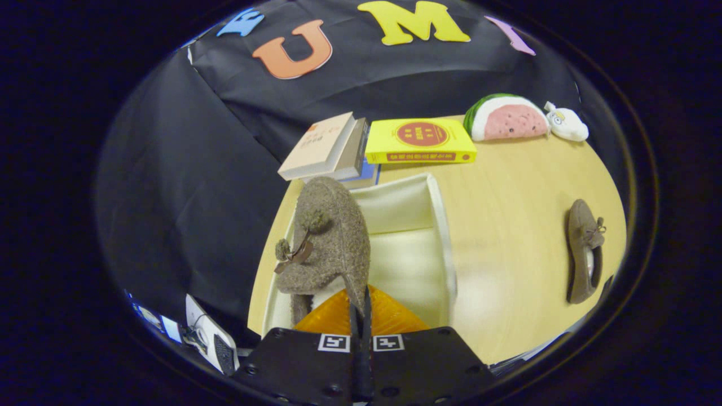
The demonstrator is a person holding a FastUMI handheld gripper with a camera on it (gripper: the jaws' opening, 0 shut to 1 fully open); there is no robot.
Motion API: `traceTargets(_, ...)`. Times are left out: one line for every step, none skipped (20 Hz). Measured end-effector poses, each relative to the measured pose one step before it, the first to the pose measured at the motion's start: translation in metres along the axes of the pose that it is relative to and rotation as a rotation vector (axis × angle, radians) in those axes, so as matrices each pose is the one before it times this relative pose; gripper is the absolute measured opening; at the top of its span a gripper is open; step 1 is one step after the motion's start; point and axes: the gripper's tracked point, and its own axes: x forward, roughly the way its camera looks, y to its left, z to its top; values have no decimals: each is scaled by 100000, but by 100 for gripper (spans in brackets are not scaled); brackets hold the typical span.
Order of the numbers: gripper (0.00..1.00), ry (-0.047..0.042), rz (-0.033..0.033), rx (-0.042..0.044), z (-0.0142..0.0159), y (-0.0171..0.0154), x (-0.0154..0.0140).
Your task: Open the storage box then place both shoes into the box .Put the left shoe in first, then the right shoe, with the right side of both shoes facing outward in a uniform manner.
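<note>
My tongs point(361, 310) are clamped on the heel edge of one shoe point(327, 242), hanging over the open storage box point(443, 237); its long axis runs away from me, the other shoe point(584, 251) lies on the counter point(507, 225) further right

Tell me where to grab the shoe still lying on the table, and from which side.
Grip the second shoe across its open collar rim at the heel end, coming down from above. It lies flat on the table, apart from the box, with its opening upward. The gripper is now shut on the first shoe over the box.
</note>
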Motion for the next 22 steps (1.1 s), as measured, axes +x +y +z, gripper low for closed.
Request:
traceTargets(0, 1325, -1098, 572, -711, 38, 1150)
traceTargets(0, 1605, -1471, -83, -661, -71, 962)
traceTargets(0, 1504, -2022, 211, -559, -119, 971)
traceTargets(0, 1403, -1371, -256, -424, 161, 903)
traceTargets(0, 1318, -1006, -482, -297, 190, 701)
traceTargets(0, 754, -588, -331, -227, 307, 631)
traceTargets(0, 1044, -936, -886, -230, 152, 469)
traceTargets(1, 617, -821, -666, -238, 112, 345)
traceTargets(1, -204, 280, -738, 118, 303, 159)
traceTargets(10, -399, 505, -899, -93, 320, 278)
traceTargets(13, -613, -1889, -965, 40, -431, -232)
traceTargets(22, -772, 1534, 188, 174, 299, -163)
traceTargets(31, -418, 891, -863, 8, -22, -301)
traceTargets(40, -521, 795, -1127, 43, -93, -732)
traceTargets(49, -1410, 1039, -1116, 228, -168, -769)
traceTargets(59, -1766, 690, -1281, 222, -327, -974)
traceTargets(64, -2038, 685, -1664, 319, -363, -1178)
traceTargets(70, -1951, 2083, -1836, 190, -42, -1215)
traceTargets(75, -1795, 1498, -2157, 280, -105, -1413)
traceTargets(81, -2459, -1231, -2511, 416, -798, -1566)
traceTargets(87, -2626, -454, -1520, 448, -610, -1603)
traceTargets(95, -2254, -1301, -984, 290, -874, -1525)
